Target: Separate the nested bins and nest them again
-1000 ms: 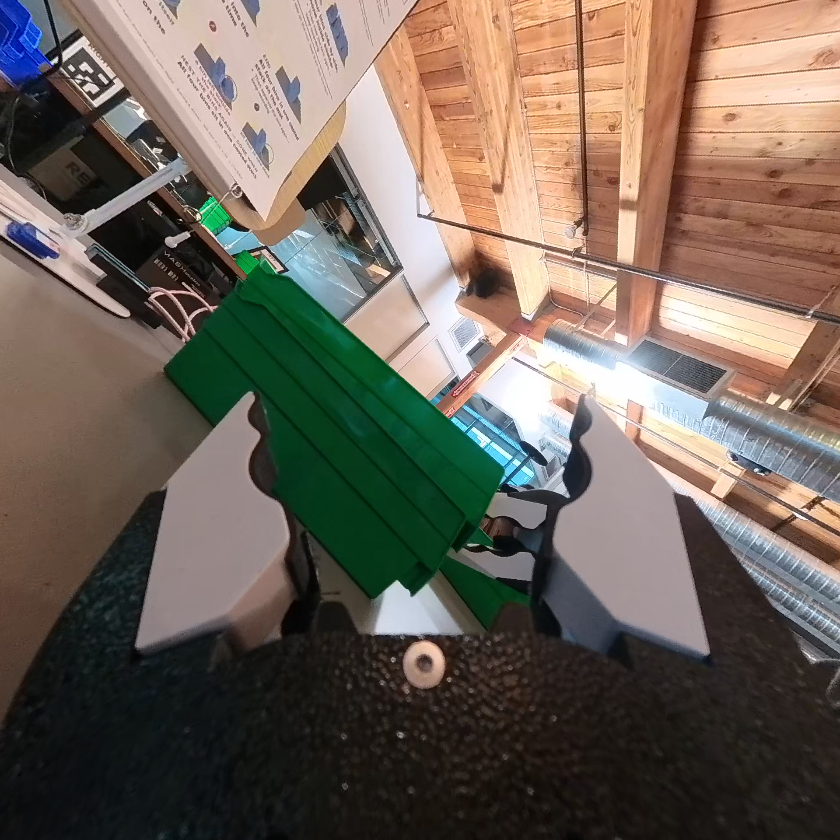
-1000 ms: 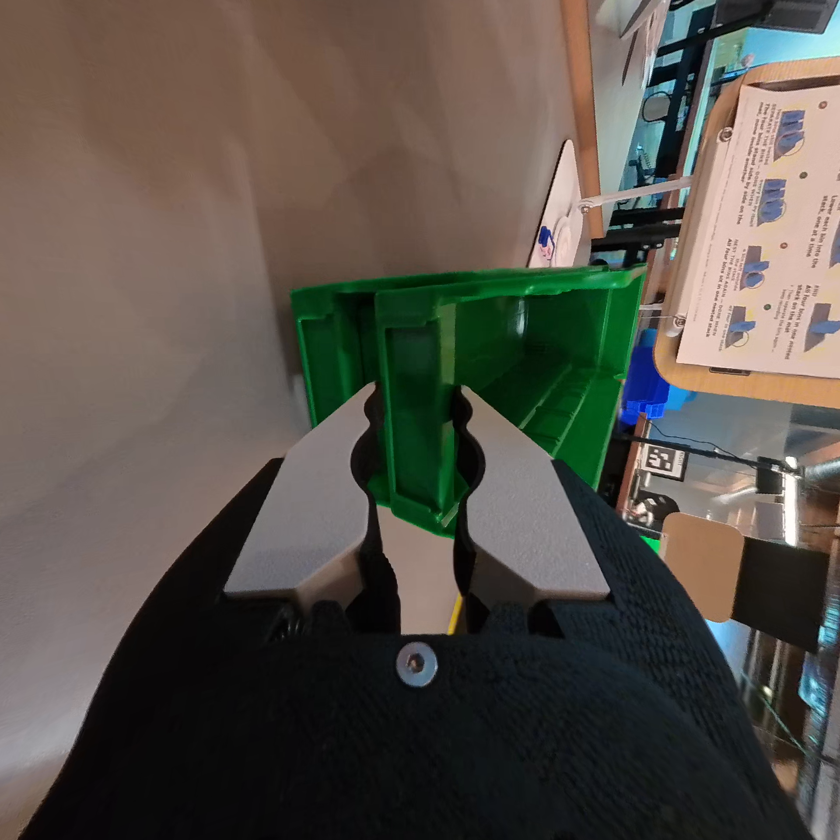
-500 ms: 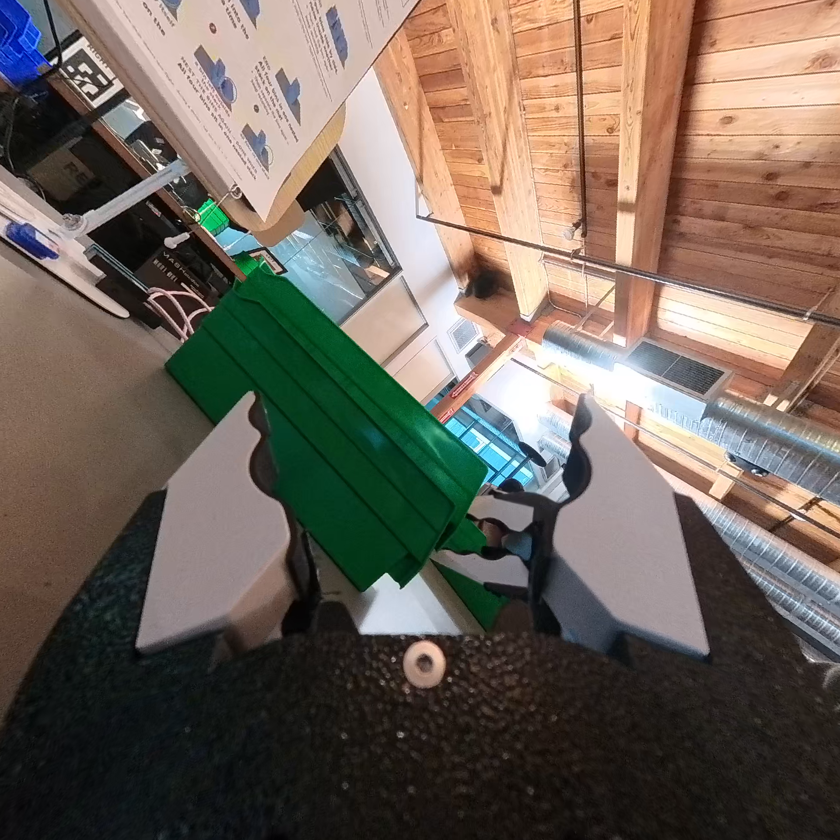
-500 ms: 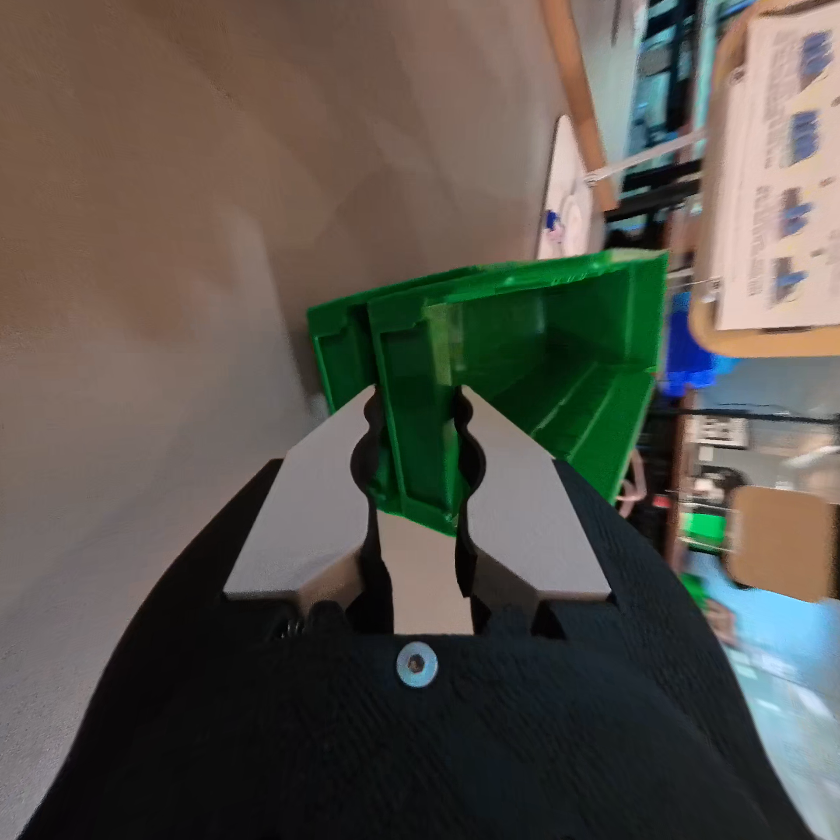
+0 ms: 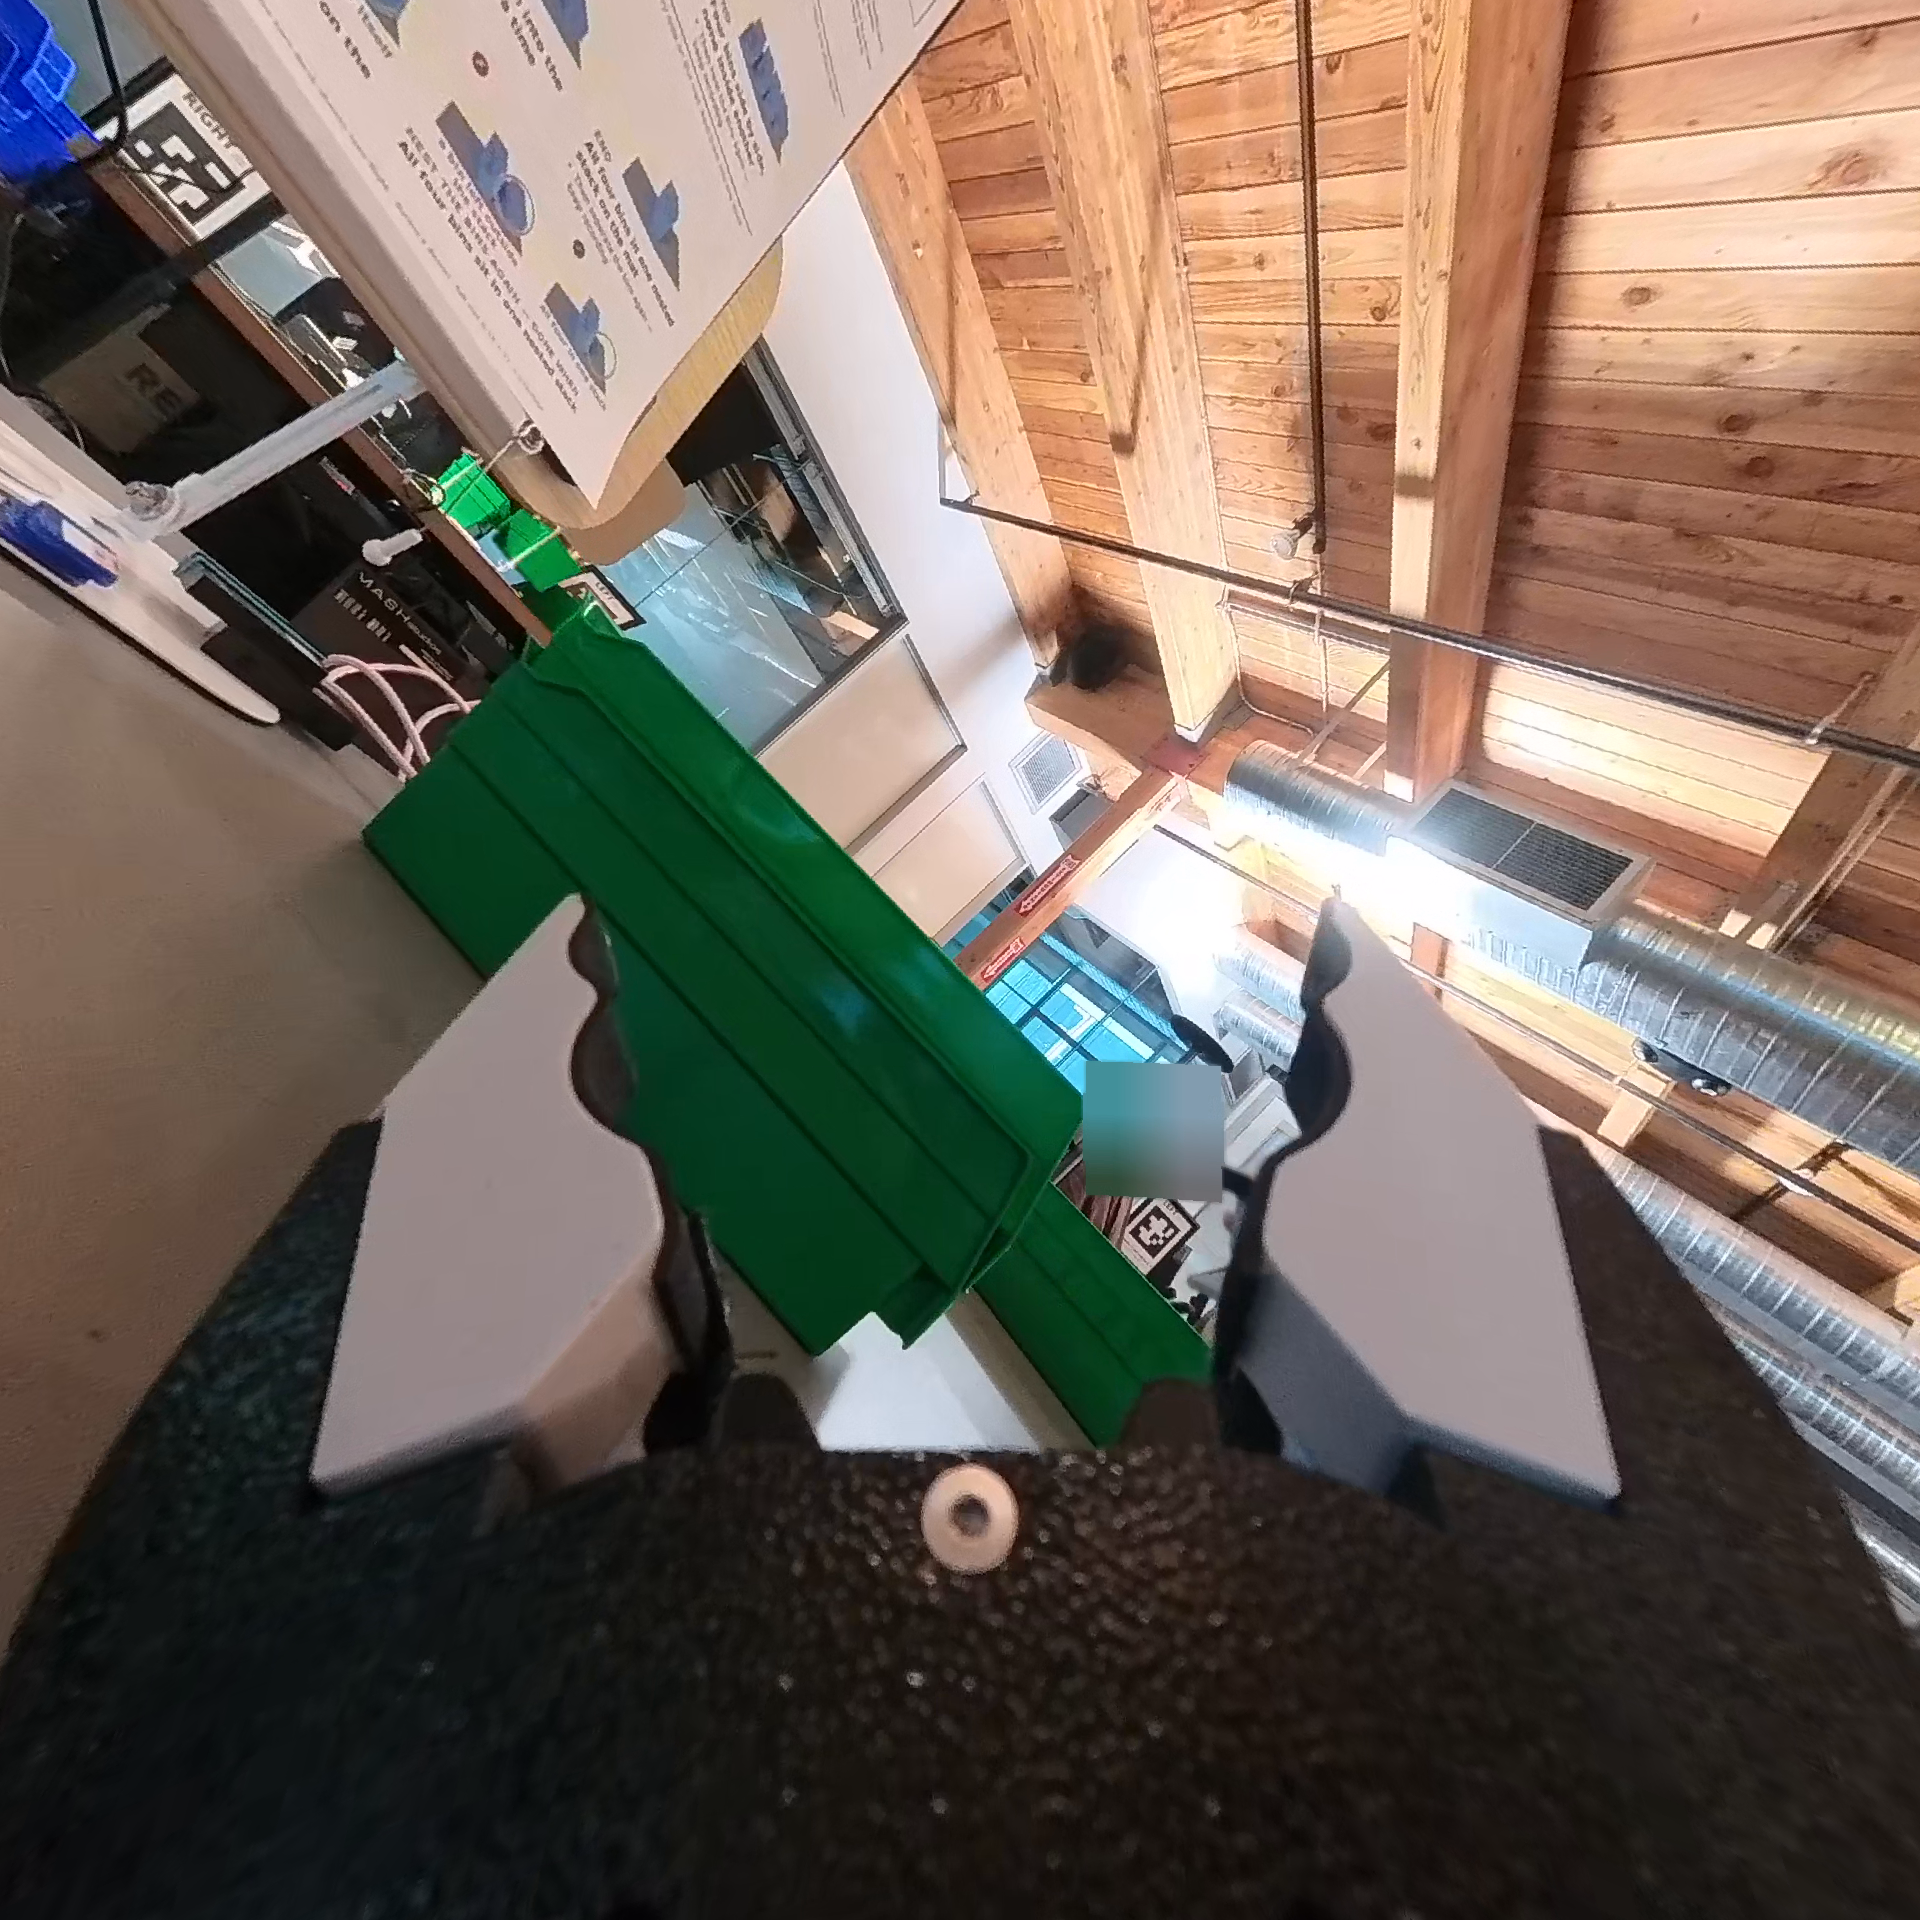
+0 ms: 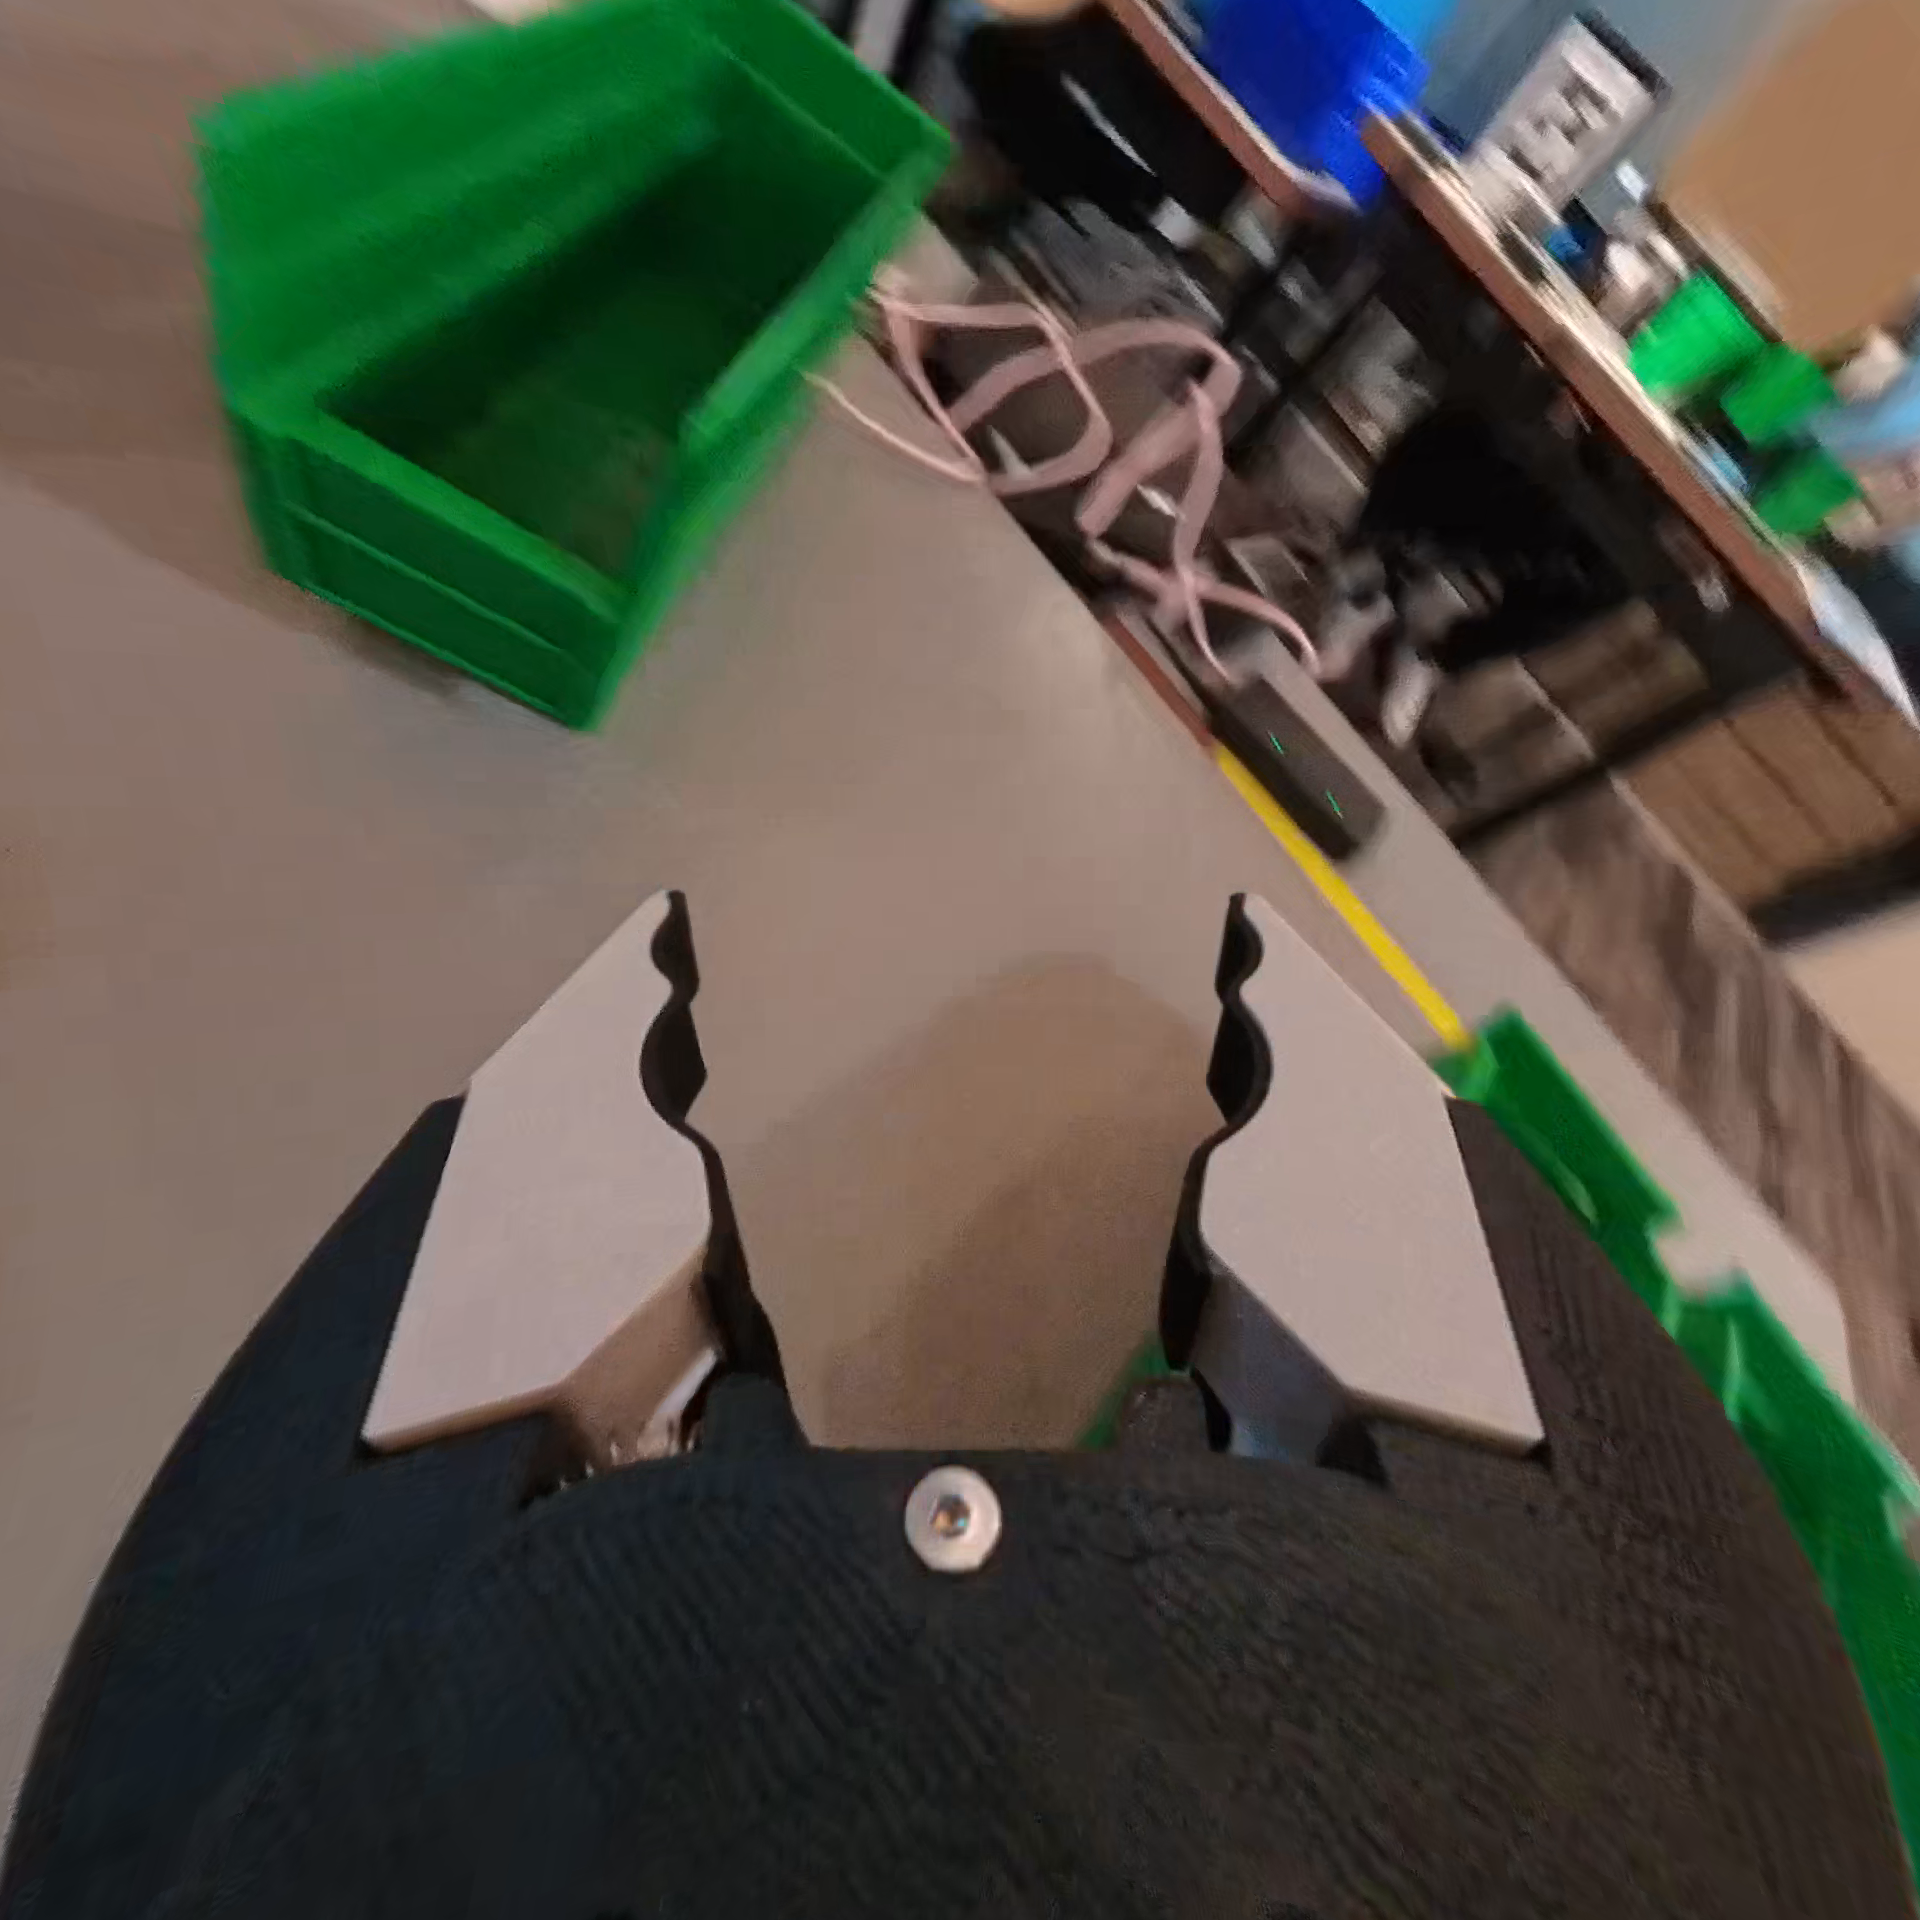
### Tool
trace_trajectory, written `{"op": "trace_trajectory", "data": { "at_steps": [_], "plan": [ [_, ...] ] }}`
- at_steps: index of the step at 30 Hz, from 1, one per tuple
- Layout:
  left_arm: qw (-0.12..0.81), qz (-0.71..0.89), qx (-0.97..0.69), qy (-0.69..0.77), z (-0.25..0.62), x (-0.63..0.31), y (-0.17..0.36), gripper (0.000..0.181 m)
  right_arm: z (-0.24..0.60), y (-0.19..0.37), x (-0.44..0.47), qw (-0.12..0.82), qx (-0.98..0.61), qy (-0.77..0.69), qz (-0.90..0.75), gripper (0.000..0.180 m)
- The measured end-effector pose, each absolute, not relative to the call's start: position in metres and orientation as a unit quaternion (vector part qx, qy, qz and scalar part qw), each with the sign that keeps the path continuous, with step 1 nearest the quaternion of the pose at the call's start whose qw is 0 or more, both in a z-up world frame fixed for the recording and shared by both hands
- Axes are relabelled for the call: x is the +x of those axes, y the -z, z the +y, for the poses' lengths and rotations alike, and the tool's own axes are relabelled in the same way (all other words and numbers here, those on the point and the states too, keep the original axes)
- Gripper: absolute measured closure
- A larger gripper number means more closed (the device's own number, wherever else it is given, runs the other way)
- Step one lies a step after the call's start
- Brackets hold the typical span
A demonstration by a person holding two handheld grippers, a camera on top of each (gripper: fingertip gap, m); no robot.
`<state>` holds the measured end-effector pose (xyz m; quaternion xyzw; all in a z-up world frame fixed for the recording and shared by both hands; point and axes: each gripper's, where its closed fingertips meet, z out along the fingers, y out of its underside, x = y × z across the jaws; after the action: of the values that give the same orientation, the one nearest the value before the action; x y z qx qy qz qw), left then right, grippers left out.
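In the left wrist view, a stack of nested green bins (image 5: 790,1039) lies on its side on the beige table (image 5: 156,935), running between my open left gripper's (image 5: 956,914) fingers, close to the left finger (image 5: 499,1195). Another green bin edge (image 5: 1091,1351) shows near the right finger. In the blurred right wrist view, my right gripper (image 6: 956,904) is open and empty above the table (image 6: 312,987). Nested green bins (image 6: 468,499) stand upright at the far left, apart from it. A green bin rim (image 6: 1558,1195) sits just right of the right finger.
An instruction board (image 5: 582,208) hangs at the back. Pale cables (image 6: 1091,416) and a black box (image 6: 1299,769) lie beyond the table's far edge, which is marked with yellow tape (image 6: 1340,904). Shelves with blue bins (image 6: 1320,83) stand behind.
My right gripper has let go of the green bin wall, opened wide and swung back from the bins. My left gripper stays open; the bins between its fingers shifted slightly.
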<state>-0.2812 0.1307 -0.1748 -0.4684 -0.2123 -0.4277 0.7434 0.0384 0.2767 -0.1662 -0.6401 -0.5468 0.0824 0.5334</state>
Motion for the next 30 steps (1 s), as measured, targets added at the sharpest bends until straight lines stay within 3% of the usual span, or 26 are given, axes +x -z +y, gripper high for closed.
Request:
{"op": "trace_trajectory", "data": {
  "at_steps": [5,14,18,22,23,30],
  "plan": [
    [0.742,-0.211,-0.471,0.428,0.132,-0.28,0.175,0.053,0.29,0.201,0.147,0.508,-0.704,0.006,-0.497,0.079],
    [0.74,-0.214,-0.465,0.437,0.132,-0.28,0.175,0.053,0.272,0.267,0.227,0.281,-0.678,0.102,-0.671,0.102],
    [0.74,-0.214,-0.465,0.437,0.132,-0.28,0.175,0.053,0.286,0.291,0.244,0.205,-0.673,0.137,-0.697,0.129],
    [0.74,-0.215,-0.463,0.439,0.132,-0.281,0.175,0.053,0.291,0.299,0.242,0.184,-0.658,0.138,-0.717,0.141],
    [0.74,-0.216,-0.462,0.439,0.132,-0.281,0.175,0.053,0.292,0.299,0.241,0.184,-0.651,0.141,-0.723,0.154],
    [0.744,-0.214,-0.454,0.44,0.13,-0.282,0.173,0.056,0.293,0.251,0.187,0.246,-0.581,0.185,-0.753,0.155]
  ]
}}
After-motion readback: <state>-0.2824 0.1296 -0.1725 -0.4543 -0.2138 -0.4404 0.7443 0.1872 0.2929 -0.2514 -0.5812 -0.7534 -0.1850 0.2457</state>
